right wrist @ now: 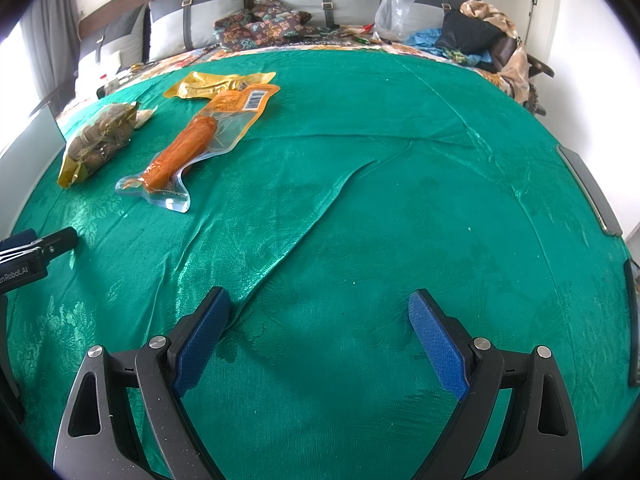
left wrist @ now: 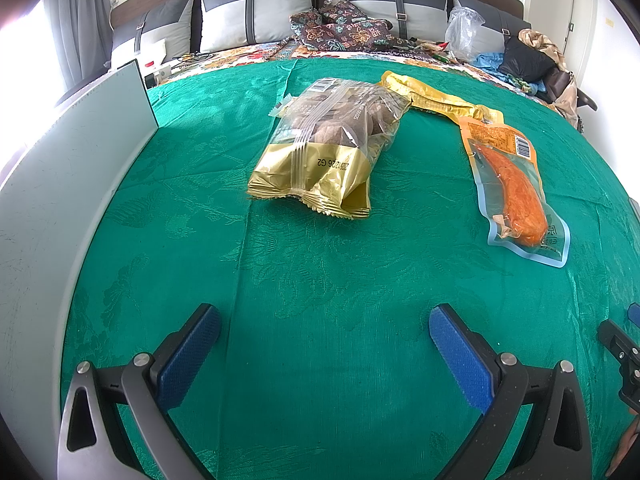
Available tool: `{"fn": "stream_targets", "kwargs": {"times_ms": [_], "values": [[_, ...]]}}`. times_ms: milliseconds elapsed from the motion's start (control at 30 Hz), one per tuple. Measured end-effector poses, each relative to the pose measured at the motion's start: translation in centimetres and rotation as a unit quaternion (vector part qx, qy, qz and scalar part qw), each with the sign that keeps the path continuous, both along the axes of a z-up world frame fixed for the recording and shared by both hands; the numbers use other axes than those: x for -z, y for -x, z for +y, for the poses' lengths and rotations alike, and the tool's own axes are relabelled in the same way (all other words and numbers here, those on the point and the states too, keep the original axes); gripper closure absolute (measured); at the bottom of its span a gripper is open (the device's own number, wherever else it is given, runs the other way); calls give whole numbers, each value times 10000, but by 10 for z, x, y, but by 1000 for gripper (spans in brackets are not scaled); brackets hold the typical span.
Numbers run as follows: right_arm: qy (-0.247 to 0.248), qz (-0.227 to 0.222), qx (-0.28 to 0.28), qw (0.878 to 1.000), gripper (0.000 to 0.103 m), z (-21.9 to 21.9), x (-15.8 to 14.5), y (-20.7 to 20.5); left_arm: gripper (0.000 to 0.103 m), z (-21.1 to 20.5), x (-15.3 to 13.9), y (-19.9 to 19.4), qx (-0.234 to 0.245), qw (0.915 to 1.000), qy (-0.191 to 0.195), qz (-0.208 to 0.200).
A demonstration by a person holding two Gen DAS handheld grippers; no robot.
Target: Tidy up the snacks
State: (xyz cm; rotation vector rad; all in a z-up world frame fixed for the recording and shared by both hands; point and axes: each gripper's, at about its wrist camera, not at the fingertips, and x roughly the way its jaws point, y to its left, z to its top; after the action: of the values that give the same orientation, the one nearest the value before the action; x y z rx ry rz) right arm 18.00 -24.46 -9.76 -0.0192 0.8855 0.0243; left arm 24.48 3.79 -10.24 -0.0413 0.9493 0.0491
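A clear and gold bag of round brown snacks (left wrist: 324, 148) lies on the green cloth (left wrist: 320, 272), ahead of my left gripper (left wrist: 324, 320), which is open and empty. An orange sausage pack (left wrist: 512, 184) lies to its right, and a yellow pack (left wrist: 436, 98) lies behind them. In the right wrist view the snack bag (right wrist: 98, 140), the sausage pack (right wrist: 192, 144) and the yellow pack (right wrist: 216, 84) lie far left. My right gripper (right wrist: 320, 308) is open and empty over bare cloth (right wrist: 400, 200).
A pale board or box wall (left wrist: 60, 208) stands along the left edge. Grey cushions (left wrist: 256, 12), patterned fabric, a plastic bag (left wrist: 464, 32) and clothes lie at the back. Dark flat objects (right wrist: 592, 192) sit at the right edge. The left gripper shows in the right wrist view (right wrist: 36, 252).
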Motion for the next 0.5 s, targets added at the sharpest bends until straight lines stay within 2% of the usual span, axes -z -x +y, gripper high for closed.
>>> {"fn": "stream_targets", "kwargs": {"times_ms": [400, 467, 500], "values": [[-2, -3, 0, 10000, 10, 0, 0, 0, 0, 0, 0, 0, 37, 10000, 0, 28], [-3, -3, 0, 10000, 10, 0, 0, 0, 0, 0, -2, 1, 173, 9996, 3, 242], [-5, -3, -1, 10000, 10, 0, 0, 0, 0, 1, -4, -1, 278, 9982, 18, 531]]}}
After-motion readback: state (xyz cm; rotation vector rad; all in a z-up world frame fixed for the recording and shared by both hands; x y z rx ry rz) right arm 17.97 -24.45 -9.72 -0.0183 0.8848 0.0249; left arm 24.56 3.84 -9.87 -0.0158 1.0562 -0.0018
